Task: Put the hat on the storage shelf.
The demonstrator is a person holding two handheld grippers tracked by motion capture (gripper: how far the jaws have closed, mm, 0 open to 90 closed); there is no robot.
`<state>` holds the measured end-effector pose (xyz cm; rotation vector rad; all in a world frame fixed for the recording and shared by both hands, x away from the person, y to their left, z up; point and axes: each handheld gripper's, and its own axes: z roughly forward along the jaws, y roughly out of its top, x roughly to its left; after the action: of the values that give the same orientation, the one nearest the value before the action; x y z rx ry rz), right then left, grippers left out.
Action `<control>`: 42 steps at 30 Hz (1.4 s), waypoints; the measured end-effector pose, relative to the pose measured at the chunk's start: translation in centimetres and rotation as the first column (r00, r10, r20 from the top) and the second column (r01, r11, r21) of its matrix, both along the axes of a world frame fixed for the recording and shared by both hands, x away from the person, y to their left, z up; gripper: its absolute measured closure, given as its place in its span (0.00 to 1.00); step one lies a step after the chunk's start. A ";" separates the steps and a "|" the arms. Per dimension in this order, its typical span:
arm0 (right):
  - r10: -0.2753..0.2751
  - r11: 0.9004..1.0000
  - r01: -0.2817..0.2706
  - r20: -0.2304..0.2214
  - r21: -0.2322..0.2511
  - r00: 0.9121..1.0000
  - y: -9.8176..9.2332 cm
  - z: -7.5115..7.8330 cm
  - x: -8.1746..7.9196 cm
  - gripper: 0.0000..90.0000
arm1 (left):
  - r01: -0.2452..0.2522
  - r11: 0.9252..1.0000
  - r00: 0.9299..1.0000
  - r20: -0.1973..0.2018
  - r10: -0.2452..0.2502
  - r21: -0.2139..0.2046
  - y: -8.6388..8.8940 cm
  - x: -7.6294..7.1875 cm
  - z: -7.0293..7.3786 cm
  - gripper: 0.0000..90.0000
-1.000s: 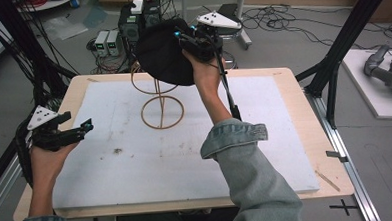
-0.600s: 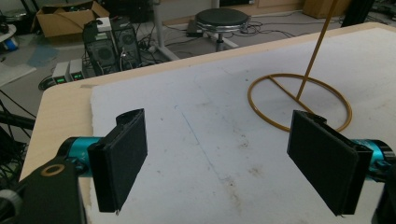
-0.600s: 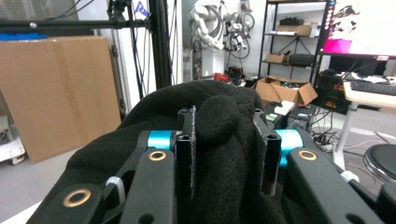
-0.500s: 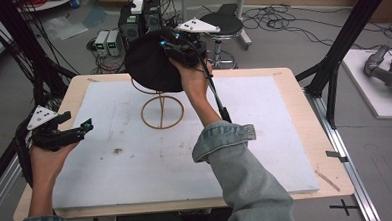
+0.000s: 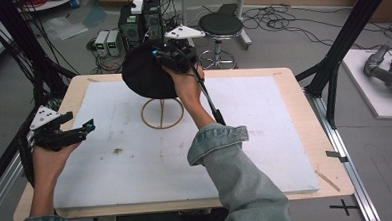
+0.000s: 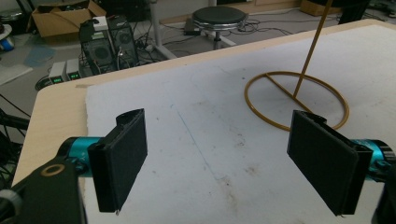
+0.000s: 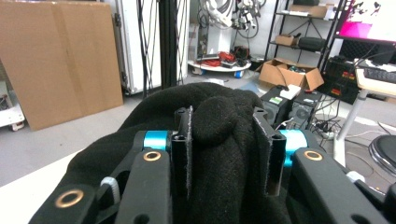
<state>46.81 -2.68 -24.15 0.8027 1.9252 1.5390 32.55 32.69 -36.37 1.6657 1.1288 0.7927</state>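
Observation:
A black knit hat (image 5: 143, 76) rests over the top of a gold wire stand (image 5: 162, 113), whose ring base lies on the white board (image 5: 265, 137). My right gripper (image 5: 164, 56) reaches into the hat from the right. In the right gripper view a fold of the hat (image 7: 154, 116) bulges between the jaws of the right gripper (image 7: 222, 126), which have just been opening slightly while both pads still touch the fabric. My left gripper (image 5: 87, 128) hovers open over the board's left side. The left gripper (image 6: 217, 140) points toward the stand's ring (image 6: 275, 116) with nothing between its jaws.
The white board lies on a wooden table (image 5: 303, 101). Black frame posts (image 5: 341, 49) stand at the table's sides. A round stool (image 5: 220, 25) and computer boxes (image 5: 140, 18) sit on the floor behind the table.
My right gripper has carried the hat left and downward, closer over the stand's post. The left gripper has stayed where it was.

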 end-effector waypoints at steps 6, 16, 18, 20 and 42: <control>-0.002 0.999 0.002 -0.001 -0.035 1.000 0.6 -0.4 0.0 0.72 | 0.003 1.000 1.000 -0.002 -0.003 0.002 0.0 0.0 0.0 0.23; 0.002 0.999 -0.002 -0.012 -0.032 1.000 0.5 -0.7 0.1 0.66 | 0.003 1.000 1.000 -0.002 -0.003 0.003 0.0 0.0 0.0 0.23; 0.002 0.999 -0.002 -0.014 -0.033 1.000 0.5 -0.7 0.1 0.65 | 0.002 1.000 1.000 0.001 -0.002 -0.001 0.0 0.0 0.0 0.23; 0.002 0.999 -0.003 -0.022 -0.033 1.000 0.5 -0.7 0.1 0.64 | 0.004 1.000 1.000 -0.001 -0.004 0.002 0.0 0.0 0.1 0.23; 0.003 1.000 -0.005 -0.058 -0.027 0.998 -0.1 -0.7 0.3 0.49 | 0.006 1.000 1.000 0.001 -0.006 0.000 0.0 0.0 0.1 0.23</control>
<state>47.15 -2.76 -24.88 0.8410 1.9858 1.5044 32.52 32.72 -36.23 1.6678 1.1221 0.7895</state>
